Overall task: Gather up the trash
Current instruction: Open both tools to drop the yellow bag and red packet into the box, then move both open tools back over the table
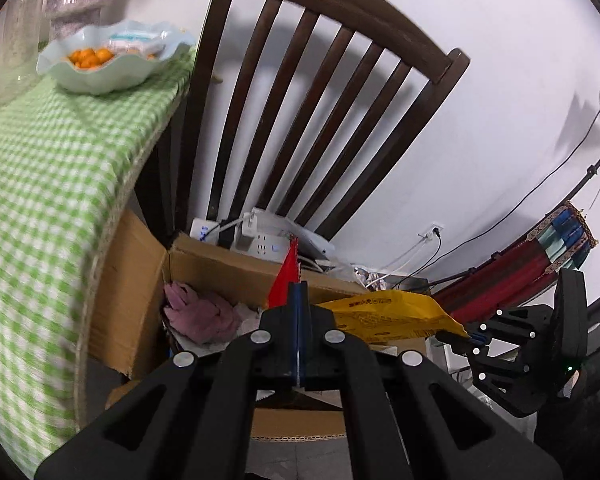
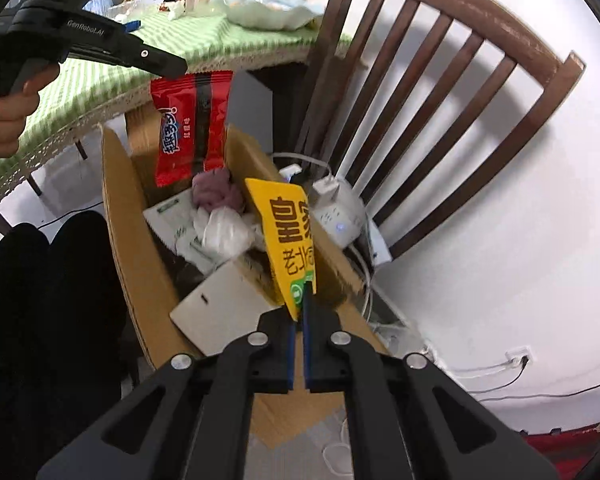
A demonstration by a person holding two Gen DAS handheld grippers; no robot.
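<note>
An open cardboard box (image 2: 120,208) stands on the floor beside the table, with a pink cloth (image 2: 216,190), crumpled white paper (image 2: 224,230) and flat wrappers inside. My left gripper (image 1: 299,292) is shut on the edge of a red snack wrapper (image 1: 286,276); in the right wrist view that red snack wrapper (image 2: 192,128) hangs over the box from the left gripper (image 2: 176,68). My right gripper (image 2: 302,300) is shut on a yellow snack wrapper (image 2: 286,232) above the box's right wall. The left wrist view shows the yellow snack wrapper (image 1: 392,314) and the right gripper (image 1: 474,338) beside it.
A dark wooden chair (image 1: 312,112) stands behind the box (image 1: 220,268), with a white power strip (image 2: 338,216) and cables on its seat. The table under a green checked cloth (image 1: 52,184) carries a bowl of orange snacks (image 1: 100,60). A person's dark legs (image 2: 40,300) are left of the box.
</note>
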